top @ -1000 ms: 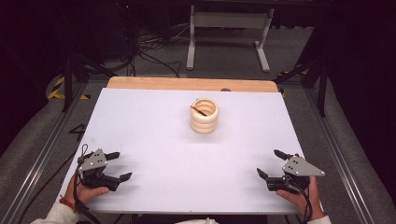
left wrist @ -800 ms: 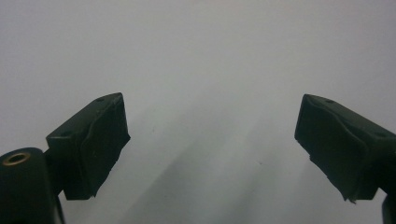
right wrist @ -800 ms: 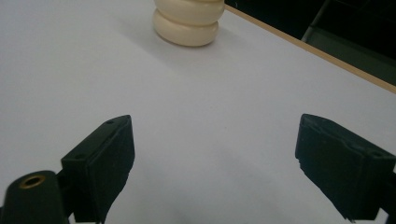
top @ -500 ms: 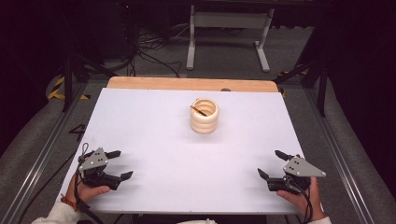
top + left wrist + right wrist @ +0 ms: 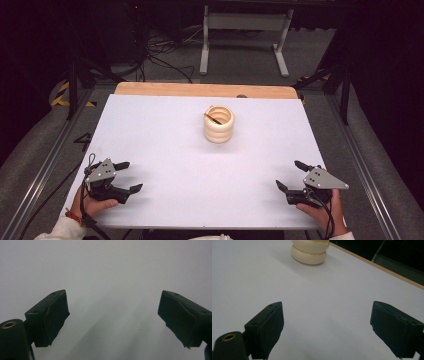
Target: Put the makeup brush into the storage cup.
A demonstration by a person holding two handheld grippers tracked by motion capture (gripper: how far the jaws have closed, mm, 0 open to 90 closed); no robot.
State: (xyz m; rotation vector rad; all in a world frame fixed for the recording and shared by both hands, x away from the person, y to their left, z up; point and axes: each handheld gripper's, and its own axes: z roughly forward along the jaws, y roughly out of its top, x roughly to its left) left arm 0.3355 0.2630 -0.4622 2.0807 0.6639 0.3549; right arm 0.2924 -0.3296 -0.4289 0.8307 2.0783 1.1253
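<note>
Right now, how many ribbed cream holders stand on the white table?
1. The ribbed cream holder stands alone on the white table, toward its far middle, with a thin dark stick leaning inside; it also shows at the top of the right gripper view.

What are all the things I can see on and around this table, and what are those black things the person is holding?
Ribbed holder: one, cream, upright toward the far middle of the board, a thin dark stick inside it.
Board: one, white, covering the table top.
Wooden strip: one, tan, along the board's far edge.
Metal stand: one, grey, on the floor beyond the table.
Cables: several, black, on the floor at far left.
Left tool: one, black with a grey plate, near-left corner, jaws wide apart, holding nothing.
Right tool: one, black with a grey plate, near-right corner, jaws wide apart, holding nothing.
Hands: two, gripping the tools at the near edge.
</note>
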